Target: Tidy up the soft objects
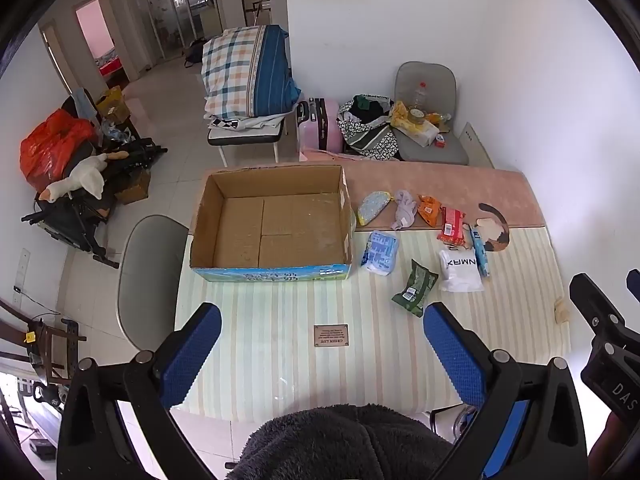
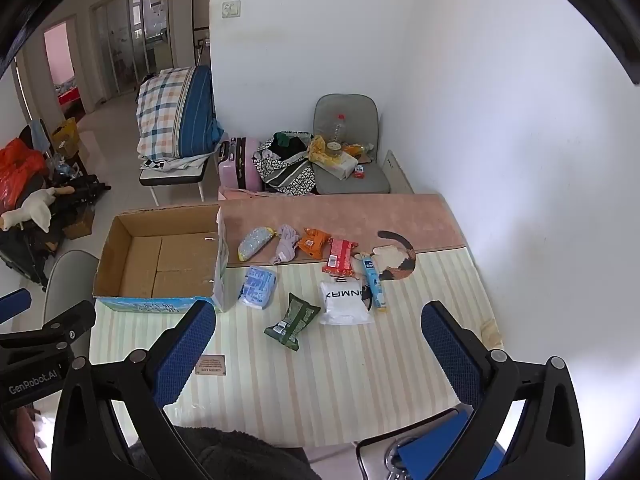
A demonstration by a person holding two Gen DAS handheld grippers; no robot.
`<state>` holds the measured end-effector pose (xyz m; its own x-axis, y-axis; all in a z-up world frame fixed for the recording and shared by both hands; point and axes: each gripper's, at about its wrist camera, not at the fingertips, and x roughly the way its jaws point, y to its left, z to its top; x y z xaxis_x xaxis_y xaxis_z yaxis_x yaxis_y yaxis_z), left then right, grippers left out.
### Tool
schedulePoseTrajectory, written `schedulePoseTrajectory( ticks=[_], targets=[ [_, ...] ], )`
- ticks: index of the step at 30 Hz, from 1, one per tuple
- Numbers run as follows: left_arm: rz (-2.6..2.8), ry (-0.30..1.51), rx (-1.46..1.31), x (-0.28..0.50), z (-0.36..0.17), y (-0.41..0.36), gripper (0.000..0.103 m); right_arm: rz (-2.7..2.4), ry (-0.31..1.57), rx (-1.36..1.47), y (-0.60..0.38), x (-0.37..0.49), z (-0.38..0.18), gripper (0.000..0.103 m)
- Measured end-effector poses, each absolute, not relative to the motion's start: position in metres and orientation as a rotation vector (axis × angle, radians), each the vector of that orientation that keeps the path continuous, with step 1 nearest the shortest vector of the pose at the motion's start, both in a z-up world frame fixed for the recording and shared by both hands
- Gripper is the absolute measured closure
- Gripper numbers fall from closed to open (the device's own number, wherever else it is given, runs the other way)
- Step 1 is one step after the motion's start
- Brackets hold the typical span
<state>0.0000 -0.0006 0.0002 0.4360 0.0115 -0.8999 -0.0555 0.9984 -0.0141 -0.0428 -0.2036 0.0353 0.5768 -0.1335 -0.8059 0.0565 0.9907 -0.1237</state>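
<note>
An empty cardboard box (image 1: 276, 224) (image 2: 160, 260) stands on the striped table. To its right lie several soft packs: a blue tissue pack (image 1: 380, 252) (image 2: 258, 286), a green pouch (image 1: 416, 288) (image 2: 294, 320), a white bag (image 1: 460, 270) (image 2: 344, 302), a red pack (image 1: 454, 222) (image 2: 340, 256), an orange pack (image 1: 430, 210) (image 2: 314, 242), a grey cloth (image 1: 404, 208) (image 2: 286, 248) and a speckled pouch (image 1: 372, 206) (image 2: 254, 242). My left gripper (image 1: 322, 324) is open and empty above the table's near edge. My right gripper (image 2: 318, 322) is open and empty, near the green pouch.
A grey chair (image 1: 148, 276) stands left of the table. A white wall (image 2: 520, 160) runs along the table's right side. A chair with bags and a bottle (image 1: 428, 120) stands behind the table. Dark fleece (image 1: 344, 444) lies below the grippers.
</note>
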Motion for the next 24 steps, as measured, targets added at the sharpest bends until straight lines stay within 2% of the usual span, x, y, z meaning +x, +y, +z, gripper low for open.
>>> schedulePoseTrajectory(
  ticks=[24],
  targets=[
    [0.050, 1.095, -0.049, -0.007, 0.011, 0.008, 0.000, -0.110, 0.937, -0.093, -0.200, -0.048, 0.040, 0.000]
  ],
)
